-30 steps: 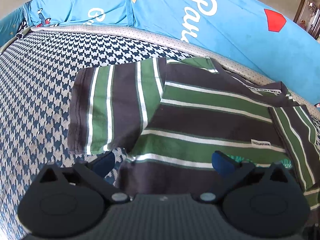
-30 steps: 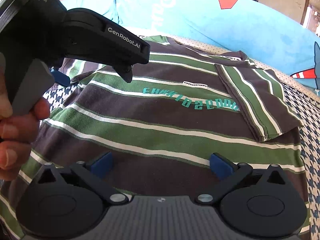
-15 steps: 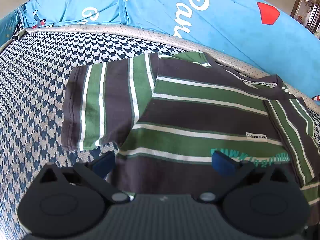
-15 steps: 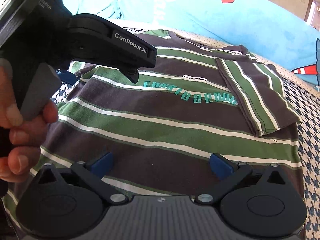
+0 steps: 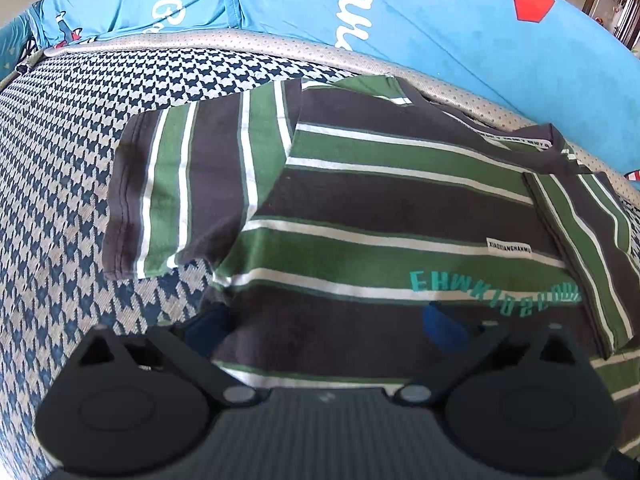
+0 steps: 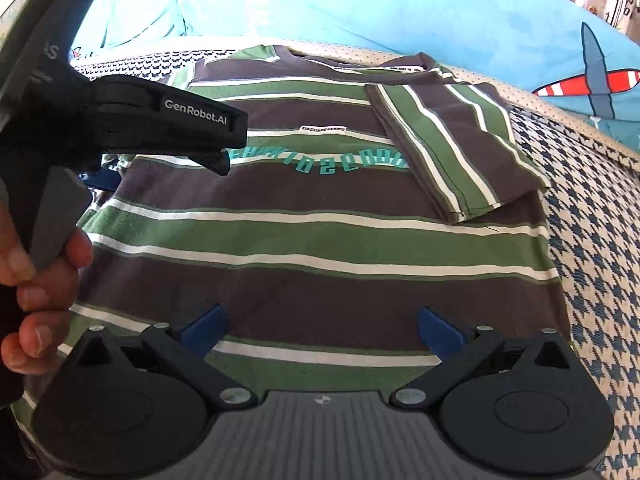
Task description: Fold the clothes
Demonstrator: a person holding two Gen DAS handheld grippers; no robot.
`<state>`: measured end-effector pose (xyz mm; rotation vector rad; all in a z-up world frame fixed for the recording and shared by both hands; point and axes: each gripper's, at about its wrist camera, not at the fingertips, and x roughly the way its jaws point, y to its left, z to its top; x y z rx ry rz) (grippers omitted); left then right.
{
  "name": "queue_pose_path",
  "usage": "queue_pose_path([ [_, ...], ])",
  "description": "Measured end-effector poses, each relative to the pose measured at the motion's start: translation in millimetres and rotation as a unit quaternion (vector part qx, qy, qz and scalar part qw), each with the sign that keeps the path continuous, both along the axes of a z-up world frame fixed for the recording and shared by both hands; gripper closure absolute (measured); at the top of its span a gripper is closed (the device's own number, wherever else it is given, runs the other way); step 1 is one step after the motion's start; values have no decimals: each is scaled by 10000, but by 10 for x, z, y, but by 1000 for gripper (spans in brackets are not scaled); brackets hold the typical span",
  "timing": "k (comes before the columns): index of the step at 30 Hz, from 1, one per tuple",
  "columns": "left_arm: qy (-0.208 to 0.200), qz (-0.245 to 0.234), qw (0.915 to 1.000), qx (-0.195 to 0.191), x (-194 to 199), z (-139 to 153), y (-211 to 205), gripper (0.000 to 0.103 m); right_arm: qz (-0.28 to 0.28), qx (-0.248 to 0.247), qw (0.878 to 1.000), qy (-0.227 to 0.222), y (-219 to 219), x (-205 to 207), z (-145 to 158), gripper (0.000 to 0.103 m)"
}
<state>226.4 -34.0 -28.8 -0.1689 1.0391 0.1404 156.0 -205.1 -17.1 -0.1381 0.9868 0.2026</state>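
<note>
A dark grey T-shirt (image 5: 392, 200) with green and white stripes and teal lettering lies flat on a houndstooth cover. Its left sleeve (image 5: 188, 188) is spread out to the side. Its right sleeve (image 6: 452, 144) is folded in over the chest. My left gripper (image 5: 324, 326) hovers open over the shirt's left side near the armpit, with nothing between its blue pads. My right gripper (image 6: 320, 332) is open above the lower middle of the shirt (image 6: 312, 248), also with nothing in it. In the right wrist view the left gripper's body (image 6: 160, 120) and the hand (image 6: 40, 280) holding it fill the left edge.
The houndstooth cover (image 5: 60, 208) stretches left of the shirt and also right of it (image 6: 596, 248). Blue printed cushions (image 5: 420, 12) stand along the back behind a grey dotted piping edge (image 5: 280, 46).
Both grippers have pulled back toward the shirt's hem, so more of the shirt and its lettering shows. The left gripper's body sits further left in the right wrist view. Both stay open.
</note>
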Motion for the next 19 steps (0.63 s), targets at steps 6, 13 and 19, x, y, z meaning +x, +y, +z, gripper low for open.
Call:
queue_pose_path([
  [6, 8, -89, 9997, 229, 23, -43, -76, 0, -79, -12, 10000, -22, -94, -8, 1, 0],
  [13, -75, -101, 9995, 306, 6, -55, -99, 0, 36, -145, 9999, -14, -153, -7, -28, 0],
  [19, -100, -121, 9993, 337, 7, -66, -109, 0, 95, -169, 9998, 0, -151, 14, -52, 0],
])
